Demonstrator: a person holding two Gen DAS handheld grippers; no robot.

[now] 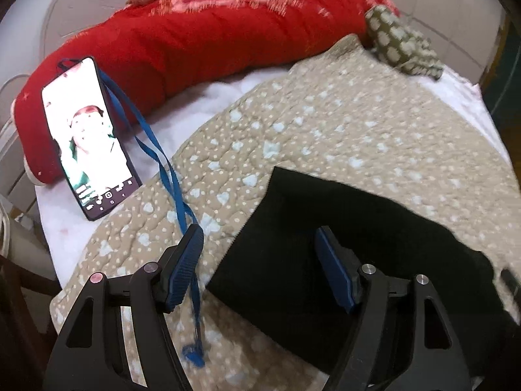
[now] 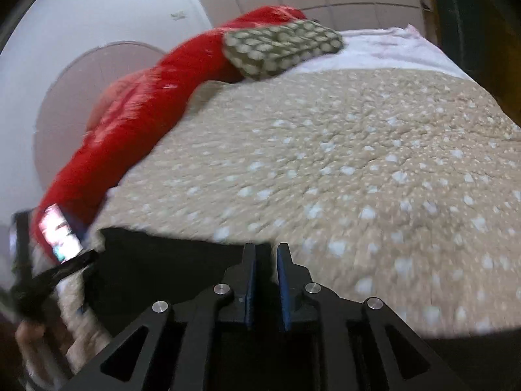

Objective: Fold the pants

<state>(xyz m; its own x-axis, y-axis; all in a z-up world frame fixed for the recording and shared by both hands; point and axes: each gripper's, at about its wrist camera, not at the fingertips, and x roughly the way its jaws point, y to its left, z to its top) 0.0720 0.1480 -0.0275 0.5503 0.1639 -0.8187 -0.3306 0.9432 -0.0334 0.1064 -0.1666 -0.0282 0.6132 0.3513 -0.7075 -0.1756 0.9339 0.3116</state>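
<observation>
The black pants [image 1: 342, 244] lie folded on a beige spotted quilt [image 1: 325, 123]. My left gripper [image 1: 257, 238] is open above their left edge, one finger over the quilt and the other over the black cloth, holding nothing. In the right wrist view the pants [image 2: 156, 267] lie at the lower left of the quilt [image 2: 358, 163]. My right gripper [image 2: 266, 251] has its jaws close together with a narrow gap, right at the pants' far edge; blur hides whether cloth is pinched.
A lit phone [image 1: 88, 140] with a blue lanyard [image 1: 162, 163] leans on a long red pillow [image 1: 195, 36]. A small olive spotted cushion [image 1: 400, 42] lies at the far end. The other gripper [image 2: 49, 277] shows blurred at the left.
</observation>
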